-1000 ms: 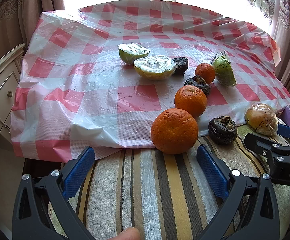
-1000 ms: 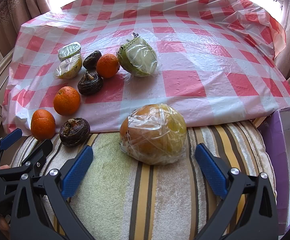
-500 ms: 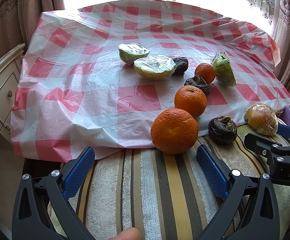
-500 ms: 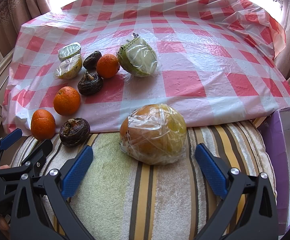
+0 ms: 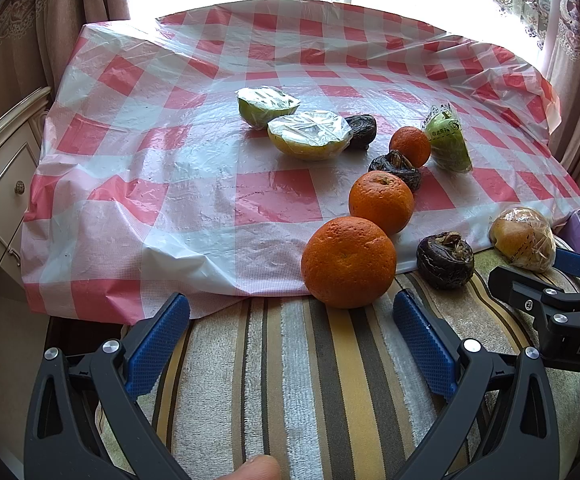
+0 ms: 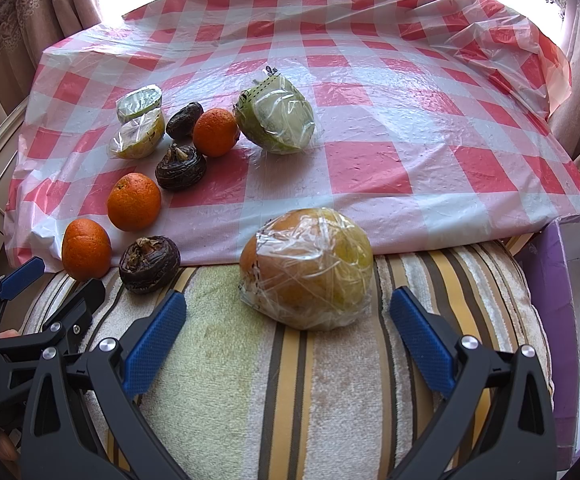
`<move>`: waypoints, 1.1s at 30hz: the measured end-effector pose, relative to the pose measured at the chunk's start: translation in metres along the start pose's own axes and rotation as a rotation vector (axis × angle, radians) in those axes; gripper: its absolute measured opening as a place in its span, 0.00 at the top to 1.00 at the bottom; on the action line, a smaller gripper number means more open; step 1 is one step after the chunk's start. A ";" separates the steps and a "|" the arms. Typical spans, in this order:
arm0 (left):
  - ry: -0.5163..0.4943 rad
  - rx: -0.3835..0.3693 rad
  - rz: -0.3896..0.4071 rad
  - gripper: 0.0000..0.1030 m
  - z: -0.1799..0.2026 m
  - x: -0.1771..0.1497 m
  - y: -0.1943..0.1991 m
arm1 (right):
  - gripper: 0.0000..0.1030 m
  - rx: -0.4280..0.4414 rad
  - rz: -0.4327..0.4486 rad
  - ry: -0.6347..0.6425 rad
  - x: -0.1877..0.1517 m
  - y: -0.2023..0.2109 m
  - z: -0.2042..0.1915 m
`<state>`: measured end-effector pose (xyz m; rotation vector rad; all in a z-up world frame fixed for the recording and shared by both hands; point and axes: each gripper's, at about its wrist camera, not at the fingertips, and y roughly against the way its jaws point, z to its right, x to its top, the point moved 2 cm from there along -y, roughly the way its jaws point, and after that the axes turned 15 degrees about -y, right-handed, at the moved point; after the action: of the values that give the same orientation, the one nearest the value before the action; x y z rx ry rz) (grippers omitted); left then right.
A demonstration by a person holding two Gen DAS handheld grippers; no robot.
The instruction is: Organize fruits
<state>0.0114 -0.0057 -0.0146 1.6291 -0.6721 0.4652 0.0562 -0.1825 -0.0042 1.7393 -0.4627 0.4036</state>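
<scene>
Red-checked tablecloth [image 6: 370,168] is laid with wrapped fruit [image 6: 308,272], oranges [image 5: 348,266] and dark fruits [image 5: 445,260] clustered near its front edge, before which left gripper [image 5: 290,326] and right gripper [image 6: 285,320] are held spread, nothing gripped.

Purple box [image 6: 566,320] is cut off by the right edge

Each gripper, left [image 5: 290,322] and right [image 6: 287,318], has 2 black plastic arms with silver screws, ribbed blue pads [image 5: 157,350], and white lettering.
</scene>
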 end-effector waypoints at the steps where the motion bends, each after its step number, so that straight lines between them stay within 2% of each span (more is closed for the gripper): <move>1: 0.000 0.000 0.000 0.04 0.000 0.000 0.000 | 0.01 0.000 0.000 0.000 0.000 0.000 0.000; 17: -0.001 0.013 0.025 0.04 0.001 0.001 0.006 | 0.01 0.004 -0.005 0.009 -0.002 0.000 -0.001; 26: -0.005 0.041 0.086 0.04 0.002 0.002 0.019 | 0.01 0.128 -0.096 0.032 0.011 0.011 0.009; 30: -0.002 0.041 0.095 0.05 0.001 0.004 0.022 | 0.01 0.171 -0.040 -0.027 0.009 0.019 0.016; 33: 0.007 0.029 0.105 0.05 -0.002 0.006 0.024 | 0.01 0.171 -0.023 -0.022 0.011 0.020 0.016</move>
<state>-0.0004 -0.0063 0.0076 1.6243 -0.7509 0.5592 0.0553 -0.2026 0.0149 1.9145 -0.4336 0.4174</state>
